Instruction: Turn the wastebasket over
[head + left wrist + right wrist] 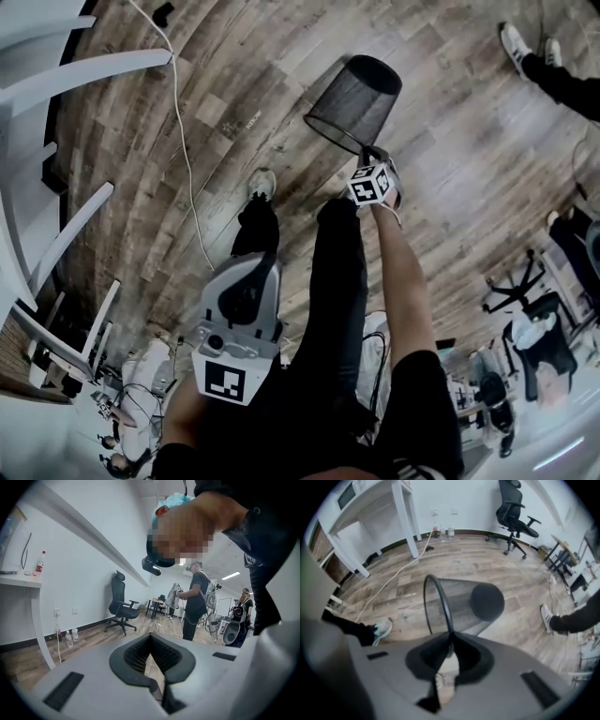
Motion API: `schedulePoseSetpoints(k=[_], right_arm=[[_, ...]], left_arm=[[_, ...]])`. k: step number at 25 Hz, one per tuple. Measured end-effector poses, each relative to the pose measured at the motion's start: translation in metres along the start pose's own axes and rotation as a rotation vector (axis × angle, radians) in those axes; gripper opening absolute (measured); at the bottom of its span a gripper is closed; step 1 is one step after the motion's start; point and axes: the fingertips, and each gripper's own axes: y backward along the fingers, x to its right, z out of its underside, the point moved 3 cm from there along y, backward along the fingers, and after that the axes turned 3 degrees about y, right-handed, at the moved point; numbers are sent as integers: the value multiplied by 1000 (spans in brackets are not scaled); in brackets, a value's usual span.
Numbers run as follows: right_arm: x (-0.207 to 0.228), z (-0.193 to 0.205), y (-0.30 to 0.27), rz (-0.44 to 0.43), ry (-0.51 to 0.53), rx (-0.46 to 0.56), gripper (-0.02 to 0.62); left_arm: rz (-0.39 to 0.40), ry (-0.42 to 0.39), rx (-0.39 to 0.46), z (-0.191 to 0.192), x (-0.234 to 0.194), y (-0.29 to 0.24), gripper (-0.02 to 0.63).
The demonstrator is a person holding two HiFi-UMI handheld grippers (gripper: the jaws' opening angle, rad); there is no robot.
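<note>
A black mesh wastebasket [356, 98] hangs tilted above the wooden floor, with its solid bottom facing up and away and its open rim low toward me. My right gripper [373, 155] points down and is shut on the near side of that rim. In the right gripper view the thin wire rim [440, 606] runs straight into the closed jaws of the right gripper [450, 644], and the basket's round bottom [486, 601] shows beyond. My left gripper [248, 272] is held close to my body, and in the left gripper view it [151, 641] is shut with nothing in it.
A white cable [183, 141] snakes across the floor left of the basket. White desk legs [56, 75] stand at the far left. My shoe [262, 183] is near the basket, and another person's feet [525, 47] are at the top right. An office chair [513, 513] stands by the wall.
</note>
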Motion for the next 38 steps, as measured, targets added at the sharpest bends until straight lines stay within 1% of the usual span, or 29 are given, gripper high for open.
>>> schedulePoseSetpoints(k=[3, 5, 9, 12, 17, 19, 21, 23, 25, 29, 32, 35, 38], right_arm=[[11, -5, 9, -5, -43, 8, 55], [18, -11, 14, -16, -66, 16, 54], [22, -21, 23, -77, -126, 18, 54], [29, -24, 26, -91, -162, 36, 55], [36, -32, 39, -128, -249, 45, 55], [39, -32, 45, -151, -299, 45, 55], [43, -28, 50, -165, -352, 42, 55], [42, -23, 54, -178, -401, 33, 54], [37, -17, 59, -193, -434, 21, 55], [25, -8, 64, -227, -491, 1, 55], [16, -1, 70, -247, -520, -13, 55], [10, 1, 81, -274, -546, -17, 54], [2, -1, 101, -302, -583, -2, 54]], left_arm=[[-14, 7, -5, -2, 0, 0, 34], [-10, 19, -17, -1, 1, 0, 34], [11, 54, -50, 7, 3, -5, 34], [2, 59, -70, 12, 6, -6, 34], [-13, 96, -119, 30, 4, -10, 34], [-8, 84, -144, 41, 3, -15, 35], [10, 57, -182, 54, 3, -20, 47], [23, 63, -235, 70, 1, -20, 93], [22, 101, -290, 86, -4, -18, 125], [-4, 172, -358, 115, -18, -19, 169], [-23, 202, -425, 149, -30, -22, 216], [-37, 229, -463, 184, -45, -30, 251], [-58, 298, -516, 222, -58, -35, 269]])
